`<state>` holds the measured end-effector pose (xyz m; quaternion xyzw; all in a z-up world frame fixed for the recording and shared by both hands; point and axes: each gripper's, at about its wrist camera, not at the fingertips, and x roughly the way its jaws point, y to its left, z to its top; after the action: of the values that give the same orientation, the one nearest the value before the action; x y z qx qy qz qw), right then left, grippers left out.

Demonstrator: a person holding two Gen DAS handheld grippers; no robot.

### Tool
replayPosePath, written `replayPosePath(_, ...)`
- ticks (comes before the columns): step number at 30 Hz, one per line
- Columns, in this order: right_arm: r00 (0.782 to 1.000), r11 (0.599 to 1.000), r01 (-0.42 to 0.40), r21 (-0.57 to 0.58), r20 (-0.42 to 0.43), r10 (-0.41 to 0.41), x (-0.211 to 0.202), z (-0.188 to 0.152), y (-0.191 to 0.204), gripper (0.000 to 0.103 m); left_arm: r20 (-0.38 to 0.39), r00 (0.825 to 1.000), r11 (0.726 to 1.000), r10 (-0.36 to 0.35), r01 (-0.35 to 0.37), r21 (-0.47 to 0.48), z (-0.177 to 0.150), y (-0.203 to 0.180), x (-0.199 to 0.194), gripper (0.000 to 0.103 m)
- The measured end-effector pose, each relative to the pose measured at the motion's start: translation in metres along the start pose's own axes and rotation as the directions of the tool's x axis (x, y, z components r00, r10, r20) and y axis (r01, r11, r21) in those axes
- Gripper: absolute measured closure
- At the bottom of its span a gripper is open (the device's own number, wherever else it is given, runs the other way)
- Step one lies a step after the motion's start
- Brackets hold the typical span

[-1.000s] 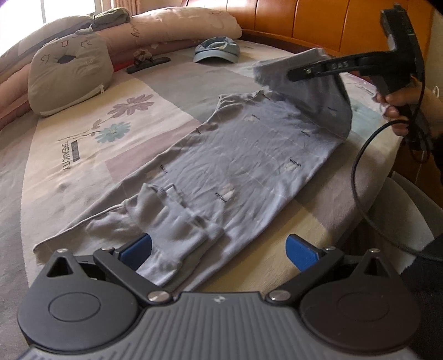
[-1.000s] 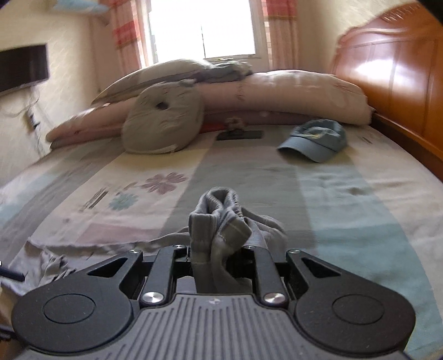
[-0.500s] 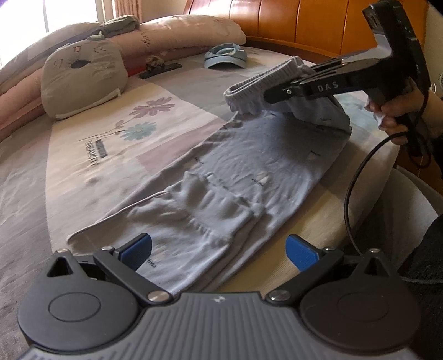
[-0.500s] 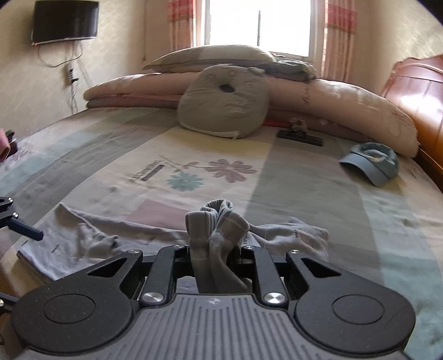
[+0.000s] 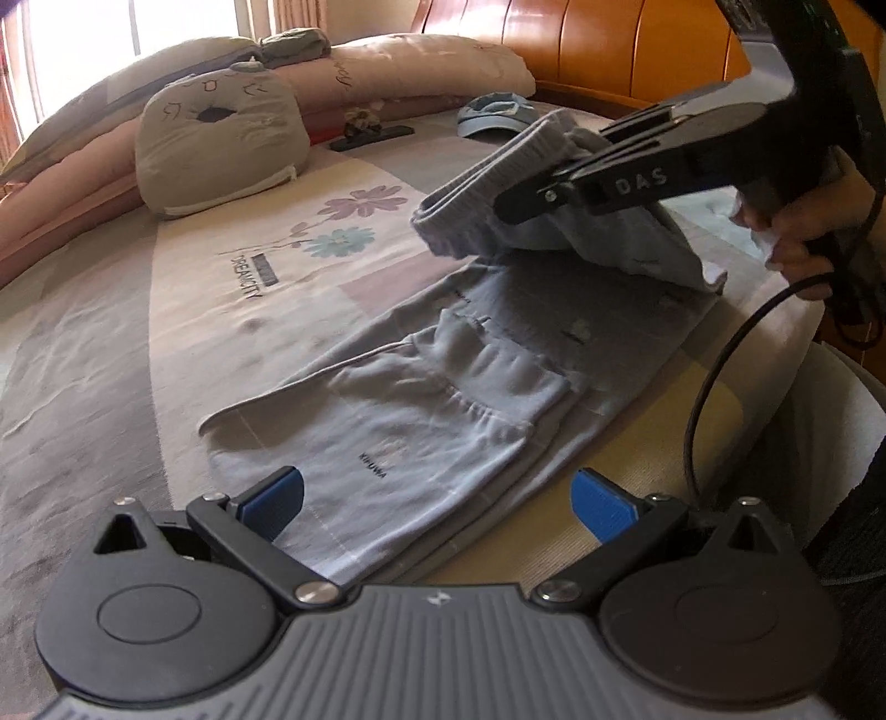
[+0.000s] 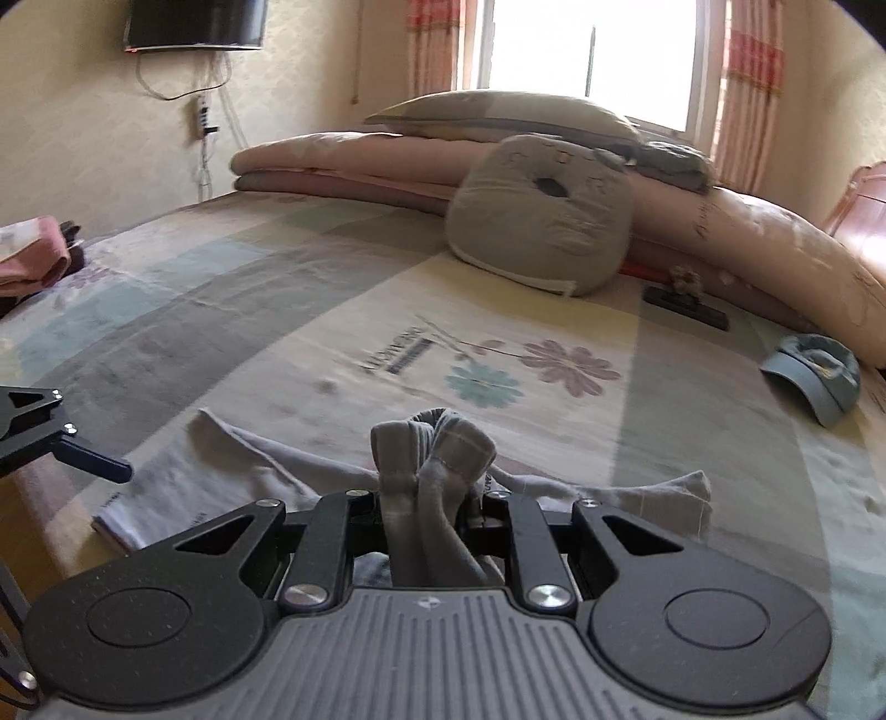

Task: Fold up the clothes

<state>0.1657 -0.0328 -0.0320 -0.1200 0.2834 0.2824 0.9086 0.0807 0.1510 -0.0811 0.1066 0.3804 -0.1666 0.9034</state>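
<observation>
A light grey-blue garment (image 5: pixel 443 421) lies lengthwise on the bed near its right edge, with one part folded back on top of it. My right gripper (image 5: pixel 498 205) is shut on the garment's ribbed end (image 5: pixel 476 194) and holds it lifted above the far half. In the right wrist view the bunched ribbed end (image 6: pixel 437 443) sticks out between the fingers of the right gripper (image 6: pixel 432 498). My left gripper (image 5: pixel 437 498) is open, its blue pads (image 5: pixel 274 498) straddling the near end without touching it. The left gripper's finger (image 6: pixel 83 454) shows at the left edge of the right wrist view.
A grey cushion (image 5: pixel 221 149), stacked quilts (image 5: pixel 415 66), a blue cap (image 5: pixel 495 113) and a flat black object (image 5: pixel 371 135) sit at the back of the bed. The wooden headboard (image 5: pixel 609 44) stands at the far right. A black cable (image 5: pixel 714 376) hangs past the bed's right edge.
The right gripper has carried the ribbed end across the garment toward the near end, folding it over. The left gripper has slid closer over the near end and stays open.
</observation>
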Motion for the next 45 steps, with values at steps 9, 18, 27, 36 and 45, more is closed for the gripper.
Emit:
replayPosePath(9,1.0,0.998,-0.014,-0.062,-0.006,0.013,0.013,0.019,0.041,0.083,0.018,0.999,0.999,0.026,-0.025,-0.031,-0.008,0.012,-0.009,0.001)
replayPosePath(18,0.998,0.991,-0.054,-0.122,-0.019,0.053,0.024,0.03,0.076,0.082,0.022,0.998,0.996,0.056,-0.055,-0.075,-0.021,0.022,-0.021,0.001)
replayPosePath(27,0.995,0.973,-0.101,-0.209,-0.037,0.095,0.038,0.041,0.105,0.081,0.017,0.996,0.989,0.084,-0.081,-0.122,-0.033,0.026,-0.031,0.001)
replayPosePath(36,0.98,0.942,-0.194,-0.275,-0.09,0.176,0.064,0.032,0.134,0.076,-0.002,0.996,0.983,0.095,-0.094,-0.155,-0.044,0.031,-0.032,0.001)
replayPosePath(45,0.966,0.899,-0.258,-0.355,-0.12,0.23,0.066,-0.001,0.134,0.044,-0.017,0.996,0.977,0.088,-0.089,-0.192,-0.055,0.034,-0.028,0.001)
